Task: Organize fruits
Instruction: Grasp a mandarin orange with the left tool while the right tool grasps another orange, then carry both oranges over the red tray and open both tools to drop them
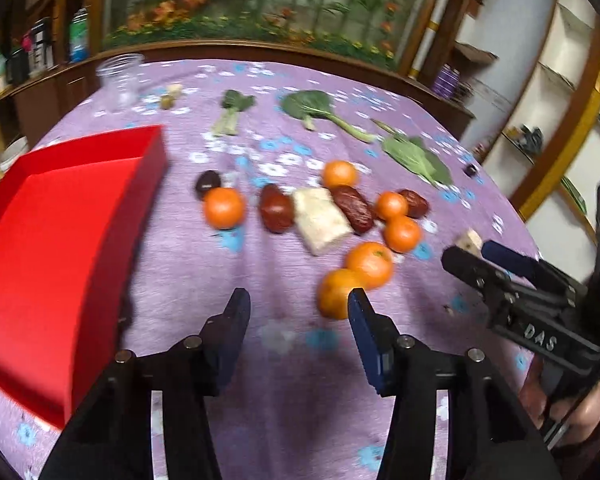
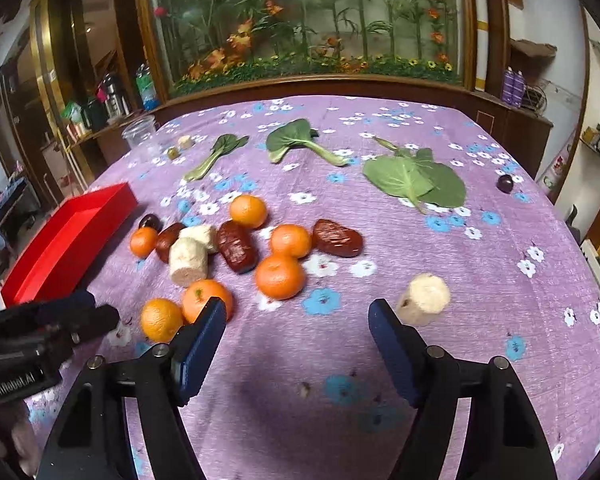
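Several mandarins [image 2: 279, 275] lie in a loose cluster on the purple flowered cloth, mixed with dark red dates [image 2: 236, 246] and pale cut stalk pieces [image 2: 188, 260]. The same cluster shows in the left wrist view, with two mandarins [image 1: 370, 264] nearest. An empty red tray [image 1: 52, 240] stands left of the fruit; it also shows in the right wrist view [image 2: 66, 240]. My left gripper [image 1: 298, 308] is open and empty, just short of the nearest mandarin [image 1: 334, 292]. My right gripper [image 2: 296, 318] is open and empty, between a mandarin [image 2: 204, 300] and a pale stalk piece [image 2: 424, 298].
Green leaves [image 2: 416, 180] and bok choy stems [image 2: 216, 154] lie farther back. A clear plastic cup [image 2: 140, 132] stands at the back left. A dark plum [image 2: 505, 183] sits alone at the far right. A wooden cabinet with a flower display borders the table's far edge.
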Motion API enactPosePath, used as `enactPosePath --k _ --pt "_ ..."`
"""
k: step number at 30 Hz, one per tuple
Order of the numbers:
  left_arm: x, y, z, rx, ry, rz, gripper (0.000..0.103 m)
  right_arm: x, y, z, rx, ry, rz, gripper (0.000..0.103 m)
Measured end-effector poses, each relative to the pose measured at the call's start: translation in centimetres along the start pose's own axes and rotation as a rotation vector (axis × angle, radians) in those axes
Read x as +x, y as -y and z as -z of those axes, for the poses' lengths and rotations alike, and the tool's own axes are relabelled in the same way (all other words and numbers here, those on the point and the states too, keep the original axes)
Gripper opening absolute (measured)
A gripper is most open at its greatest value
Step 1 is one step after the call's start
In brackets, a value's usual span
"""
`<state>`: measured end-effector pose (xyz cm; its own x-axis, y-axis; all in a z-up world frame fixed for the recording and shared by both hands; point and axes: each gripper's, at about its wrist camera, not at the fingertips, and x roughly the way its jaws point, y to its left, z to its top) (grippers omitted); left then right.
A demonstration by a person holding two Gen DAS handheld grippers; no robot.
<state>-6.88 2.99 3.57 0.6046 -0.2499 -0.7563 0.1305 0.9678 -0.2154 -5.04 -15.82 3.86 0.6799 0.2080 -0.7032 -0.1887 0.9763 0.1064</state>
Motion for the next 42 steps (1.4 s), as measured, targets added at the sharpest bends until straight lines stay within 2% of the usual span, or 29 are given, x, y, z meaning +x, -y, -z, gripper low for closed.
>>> enactPosePath --k 3,5,8,12,14,15,17,18,20,25,30,33,37,39,40,42 --pt "1.6 1.5 -0.3 0.058 -0.035 0.021 0.05 0.7 1.3 -0.4 0.036 -0.02 -0.006 0.078" --pt "2.9 2.0 -0.6 0.083 -0.059 0.012 0.05 1.3 1.5 -0.8 0.053 -0.034 -0.042 0.077" --pt "4.1 2.2 -0.7 0.095 -0.083 0.034 0.05 2.9 1.2 -1.4 0.056 -0.063 -0.073 0.071" --pt "4.8 2.4 -0.9 0.107 -0.086 0.058 0.04 4.9 0.6 -2.1 0.05 -0.102 -0.093 0.058" --pt "5.0 2.7 -1.0 0.115 -0.08 0.064 0.037 5.7 0.4 -2.2 0.048 -0.12 -0.099 0.058" --pt "5.1 2.8 -0.9 0.121 -0.074 0.068 0.033 6.0 0.2 -2.3 0.047 -0.129 -0.097 0.058" --pt "5.0 2.8 -0.9 0.119 -0.071 0.075 0.028 6.6 0.0 -2.2 0.043 -0.146 -0.089 0.05" --pt "4.9 2.6 -0.9 0.111 -0.071 0.081 0.028 6.6 -0.2 -2.2 0.037 -0.139 -0.093 0.036" --pt "4.5 2.3 -0.9 0.091 -0.058 0.092 0.028 6.5 -0.1 -2.2 0.05 -0.148 -0.12 0.036" --pt "1.9 0.6 -1.0 0.017 -0.003 0.119 0.028 4.9 -0.1 -1.8 0.073 -0.125 -0.127 0.036" --pt "-2.4 -2.9 -1.0 -0.081 0.08 0.126 0.028 2.1 -1.6 -2.2 0.052 -0.081 -0.144 0.036" --pt "-5.6 -6.2 -1.1 -0.157 0.144 0.09 0.028 0.3 -3.3 -2.9 0.019 -0.046 -0.179 0.036" --pt "-9.1 -11.3 -0.9 -0.255 0.218 -0.016 0.029 -1.6 -7.9 -4.1 -0.059 -0.013 -0.269 0.036" --pt "-10.2 -13.8 -0.4 -0.293 0.241 -0.09 0.029 -1.9 -10.7 -4.6 -0.092 -0.019 -0.342 0.037" --pt "-10.4 -14.8 -0.1 -0.311 0.244 -0.117 0.029 -1.6 -13.3 -4.8 -0.123 -0.038 -0.396 0.037" --pt "-10.8 -16.8 0.3 -0.35 0.243 -0.151 0.029 -1.3 -14.7 -4.8 -0.139 -0.053 -0.423 0.037"
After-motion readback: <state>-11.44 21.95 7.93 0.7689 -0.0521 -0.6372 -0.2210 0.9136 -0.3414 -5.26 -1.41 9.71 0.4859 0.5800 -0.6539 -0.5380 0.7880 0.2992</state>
